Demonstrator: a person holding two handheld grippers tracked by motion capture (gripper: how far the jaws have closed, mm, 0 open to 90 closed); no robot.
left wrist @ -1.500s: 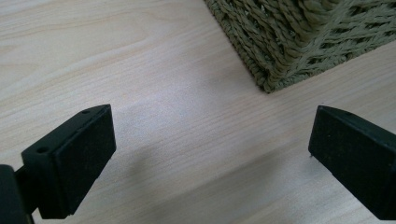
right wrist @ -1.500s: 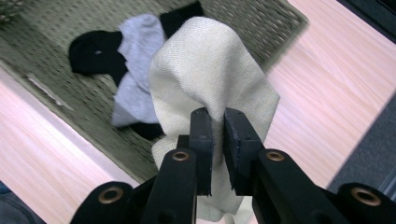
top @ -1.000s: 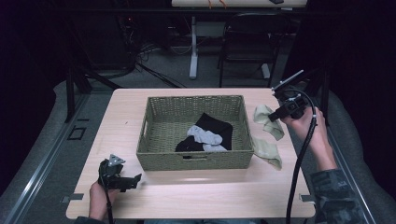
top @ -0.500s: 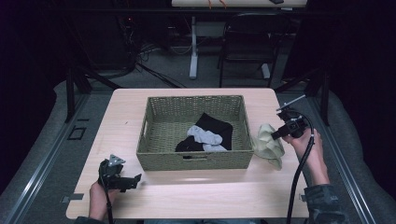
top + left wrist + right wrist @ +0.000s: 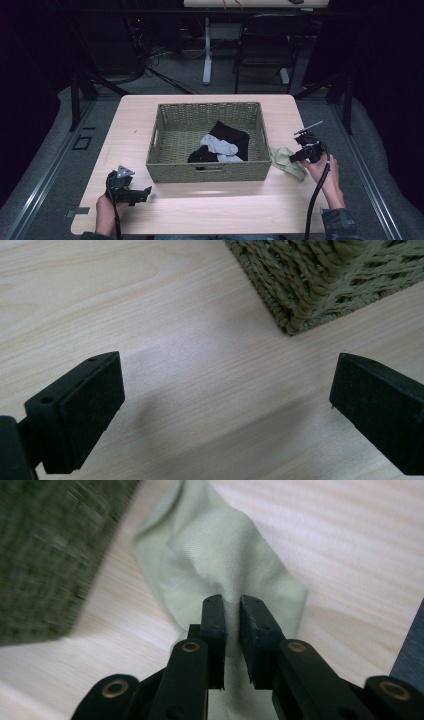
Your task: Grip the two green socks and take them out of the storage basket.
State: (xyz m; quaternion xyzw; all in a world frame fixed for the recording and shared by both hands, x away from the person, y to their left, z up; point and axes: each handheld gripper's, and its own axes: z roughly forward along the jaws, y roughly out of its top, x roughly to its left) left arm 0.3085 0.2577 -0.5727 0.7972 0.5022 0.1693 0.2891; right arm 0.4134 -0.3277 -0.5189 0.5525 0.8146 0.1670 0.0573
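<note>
Dim room, dark floor and a chair back there, and all the action is on a pale wood-grain table with a woven basket sitting mid-table as my landmark; the basket is stiff olive wicker, rectangular, and already has a black sock and a light grey sock lying in it; the thing I'm after is the pale green sock, lying flat on the table just beside the basket's right wall, soft fine-knit fabric, rumpled, with its long axis running roughly along that wall; my right gripper is right over it, jaws almost together with only a thin slit between them, and the sock lies straight ahead and just under the tips; I'd say the pads aren't pinching any fabric yet, so they'd need to spread before a grab; that's the relation everything hangs on, sock on the far-from-basket side of nothing, basically directly under the right tongs; my left gripper sits off the basket's front left corner, jaws wide apart over bare wood, nothing held, well apart from the sock; so the right hand is clearly the nearer one.
</note>
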